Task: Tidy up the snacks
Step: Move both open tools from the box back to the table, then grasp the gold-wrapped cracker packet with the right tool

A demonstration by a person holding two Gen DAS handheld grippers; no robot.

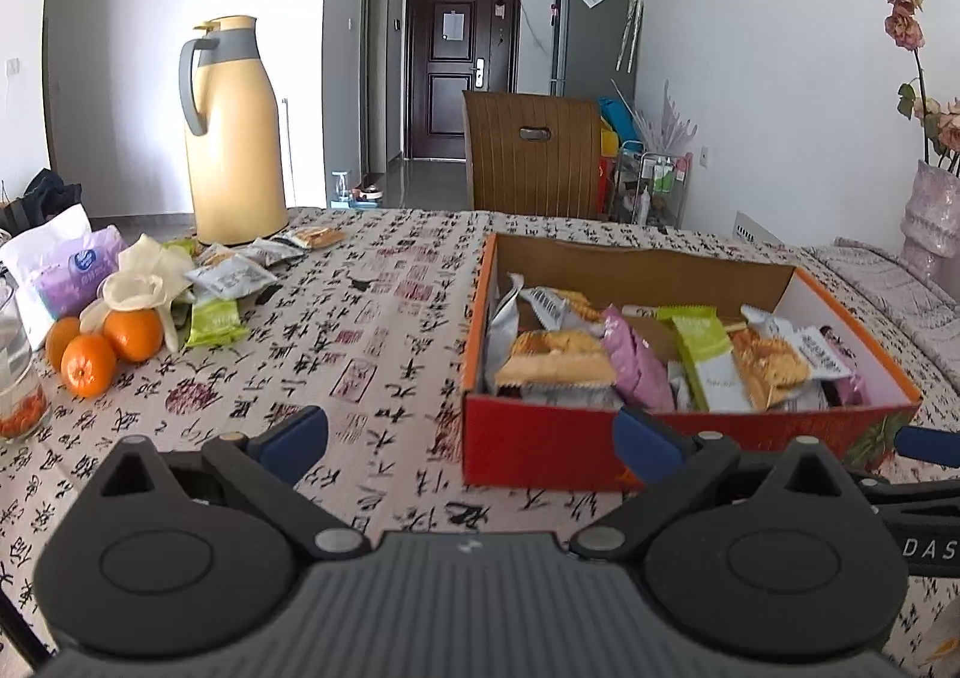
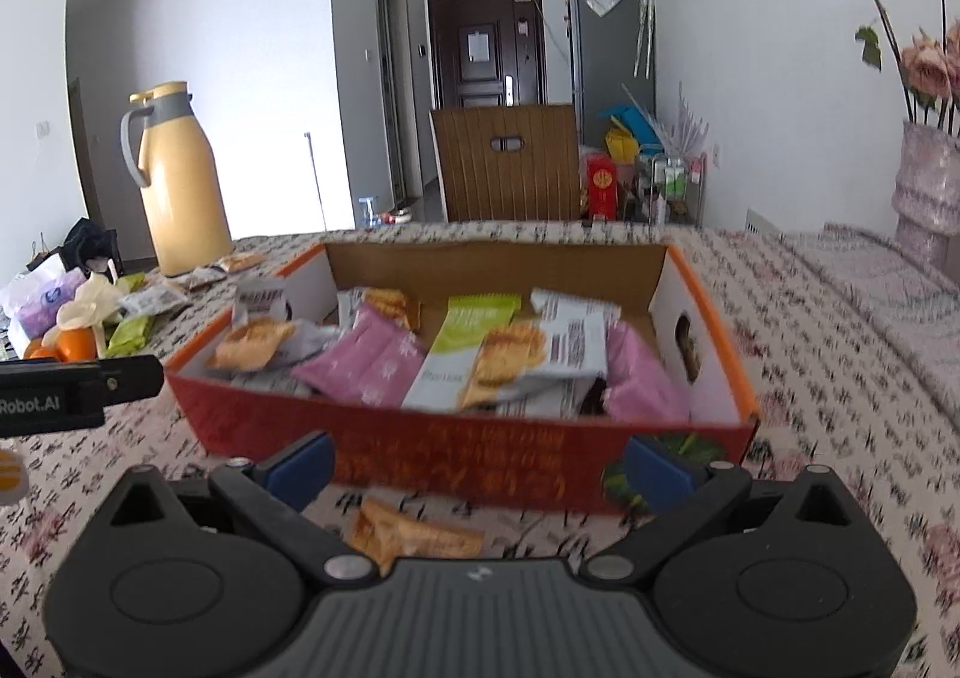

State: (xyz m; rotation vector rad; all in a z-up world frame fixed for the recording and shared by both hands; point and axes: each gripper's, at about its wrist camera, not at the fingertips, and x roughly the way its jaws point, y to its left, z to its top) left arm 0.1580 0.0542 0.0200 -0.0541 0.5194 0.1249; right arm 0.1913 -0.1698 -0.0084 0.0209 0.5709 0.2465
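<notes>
Both grippers spread wide, nothing held. Left gripper [image 1: 471, 435] hovers over the patterned tablecloth [image 1: 360, 330], its right finger just in front of the near-left corner of the red snack box [image 1: 540, 444]. Right gripper [image 2: 480, 459] sits low in front of the box's near wall [image 2: 456, 456]. One orange cracker packet [image 2: 414, 537] lies on the cloth between the right gripper's fingers, outside the box; contact with the fingers can't be told, view is blurred there. Box holds mixed packets: pink [image 2: 360, 363], green-white [image 2: 456, 348], cracker packs [image 2: 510, 357]. More loose snacks [image 1: 234, 282] remain at far left by the yellow thermos [image 1: 234, 138], next to the oranges [image 1: 108, 348] and tissue pack [image 1: 66, 270].
</notes>
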